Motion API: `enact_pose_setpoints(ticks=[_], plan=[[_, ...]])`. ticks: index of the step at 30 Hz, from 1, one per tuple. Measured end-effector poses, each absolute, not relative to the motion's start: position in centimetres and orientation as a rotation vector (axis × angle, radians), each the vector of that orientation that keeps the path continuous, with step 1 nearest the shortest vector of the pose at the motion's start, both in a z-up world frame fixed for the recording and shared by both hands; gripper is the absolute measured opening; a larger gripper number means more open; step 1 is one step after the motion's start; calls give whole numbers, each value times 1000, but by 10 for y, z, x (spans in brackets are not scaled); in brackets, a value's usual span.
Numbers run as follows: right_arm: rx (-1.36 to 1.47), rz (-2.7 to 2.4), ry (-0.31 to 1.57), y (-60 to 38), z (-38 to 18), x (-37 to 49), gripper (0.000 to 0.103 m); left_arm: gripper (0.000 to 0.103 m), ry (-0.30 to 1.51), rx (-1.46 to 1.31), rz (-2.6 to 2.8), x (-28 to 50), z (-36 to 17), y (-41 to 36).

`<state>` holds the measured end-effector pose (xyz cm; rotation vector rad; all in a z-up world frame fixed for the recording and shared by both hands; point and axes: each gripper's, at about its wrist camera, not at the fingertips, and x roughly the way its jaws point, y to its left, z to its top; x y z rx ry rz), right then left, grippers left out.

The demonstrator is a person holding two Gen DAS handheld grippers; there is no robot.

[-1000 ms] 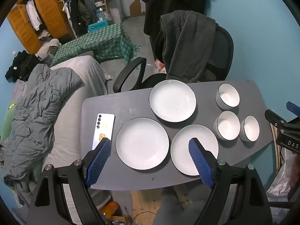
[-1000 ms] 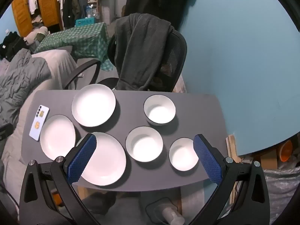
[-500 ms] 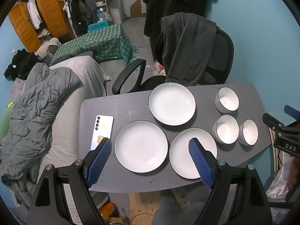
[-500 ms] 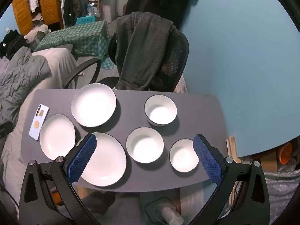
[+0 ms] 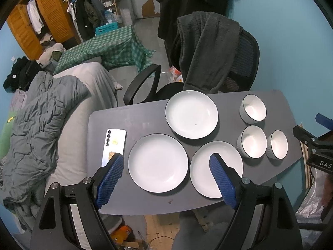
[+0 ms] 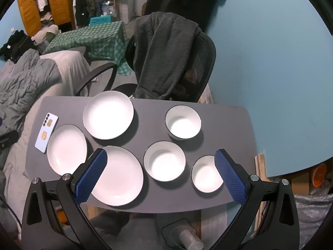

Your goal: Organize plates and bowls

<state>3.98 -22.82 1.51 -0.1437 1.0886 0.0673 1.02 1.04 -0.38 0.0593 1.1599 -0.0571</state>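
Above the table, both grippers wide open, nothing held.
Left gripper (image 5: 166,171) hovers over the near plates (image 5: 158,163); right gripper (image 6: 160,171) over the bowls (image 6: 164,161). Three plates sit left-centre on the grey table (image 5: 145,116), three bowls to the right, all apart, none stacked; phone (image 5: 114,143) at the left edge. Likely glazed ceramic: rigid, slick, chippable, moderately heavy. Pinch the rim, one finger inside and one under; set down gently when stacking.

Dim, cool indoor light; the white plates (image 6: 108,114) glare overexposed in the right wrist view. Heavy fisheye bending and black vignetting toward the corners.
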Motion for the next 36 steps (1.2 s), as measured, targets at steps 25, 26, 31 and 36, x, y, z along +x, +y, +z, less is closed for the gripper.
enact_pose_setpoints(ticks=[25,26,31,36], plan=[[-217,85,1106,-234,12,45,101,86,1171,146,-111,8,-14,6],[-220,85,1106,-233,12,45,101,86,1170,143,-114,8,-15,6],[-226,97,1107,-233,11,45,101,86,1177,144,-114,9,-17,7],[-220,110,1108,-233,10,44,101,86,1182,146,-119,8,-19,7]])
